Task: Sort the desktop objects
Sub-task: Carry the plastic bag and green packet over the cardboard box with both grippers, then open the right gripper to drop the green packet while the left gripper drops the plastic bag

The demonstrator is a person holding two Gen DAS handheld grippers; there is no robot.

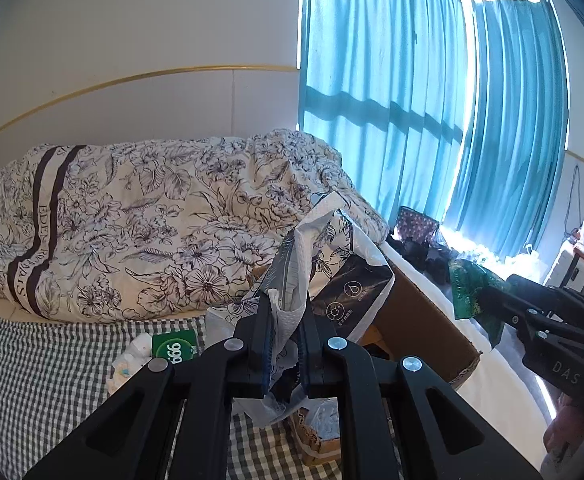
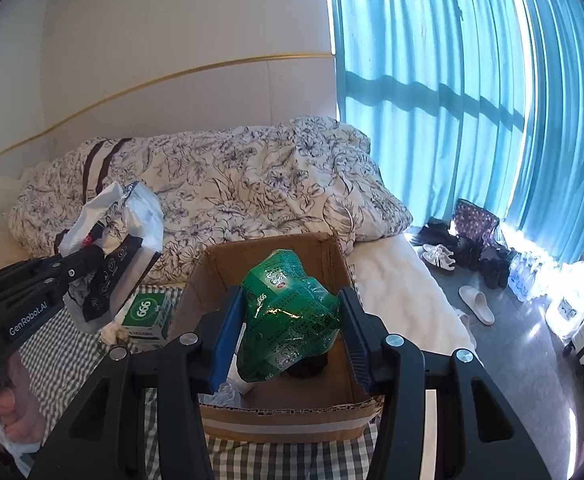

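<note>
We see one cardboard box (image 2: pixel 333 258) on the checked bedsheet (image 2: pixel 72 356); in it a dark round item, probably a lid, plus crinkled plastic. Right gripper (image 2: pixel 288 330) jaws apart around one green bag (image 2: pixel 288 312) over the box, contact unclear. Left gripper (image 1: pixel 284 334) jaws clamped on one tissue pack (image 1: pixel 331 264); one green "999" box (image 2: pixel 148 316) just beside the carton.

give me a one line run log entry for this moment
left gripper: shut on tissue pack, raised | right gripper: green bag between its fingers, above cardboard box
</note>
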